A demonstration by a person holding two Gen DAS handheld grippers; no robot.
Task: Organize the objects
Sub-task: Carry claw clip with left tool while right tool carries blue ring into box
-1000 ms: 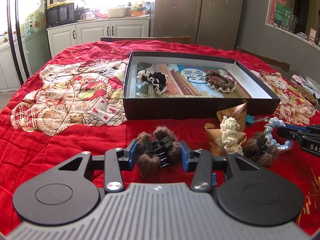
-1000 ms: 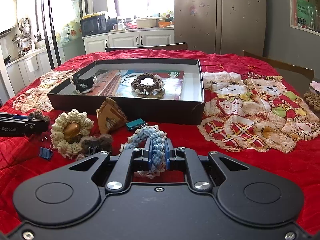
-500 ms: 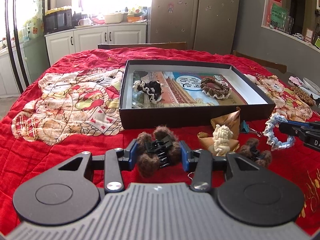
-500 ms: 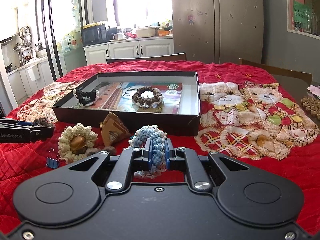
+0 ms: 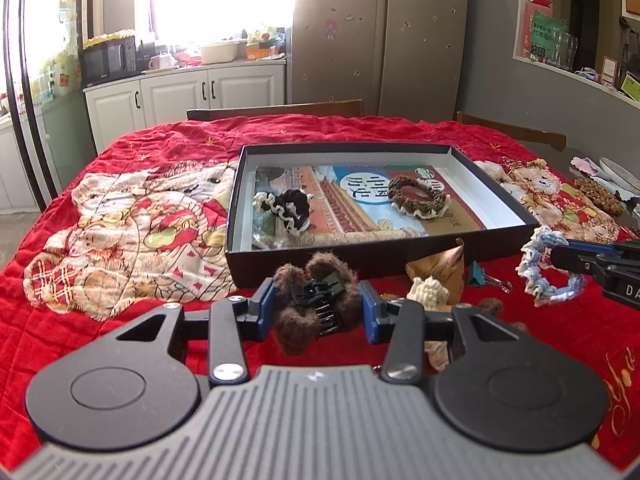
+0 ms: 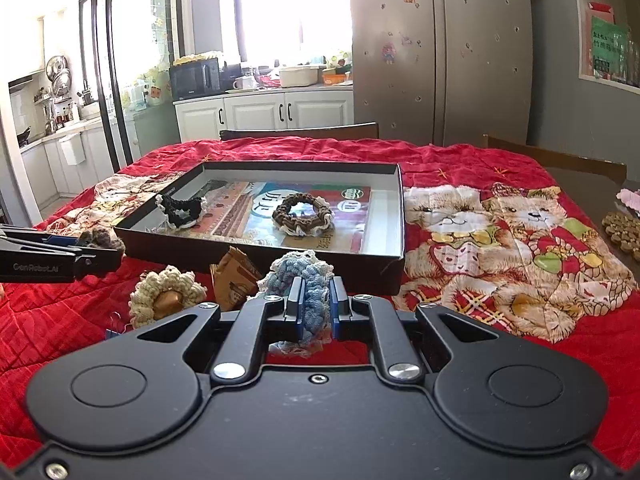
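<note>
My left gripper (image 5: 318,312) is shut on a brown fuzzy hair claw clip (image 5: 316,304) and holds it above the red cloth, in front of the black box (image 5: 384,256). My right gripper (image 6: 314,310) is shut on a blue-and-white crocheted scrunchie (image 6: 306,280), which also shows in the left wrist view (image 5: 538,276). Inside the box lie a black-and-white scrunchie (image 5: 288,206) and a brown scrunchie (image 5: 418,196). A cream crocheted scrunchie (image 6: 166,298) lies on the cloth in front of the box.
A brown paper packet (image 6: 234,282) and a teal binder clip (image 5: 480,274) lie in front of the box. The table has a red cloth with bear prints (image 6: 512,248). Small brown items (image 6: 624,232) sit at the far right edge. Chairs stand behind the table.
Both grippers have risen with their objects. The blue scrunchie has come up off the cloth, and the box now sits lower in both views.
</note>
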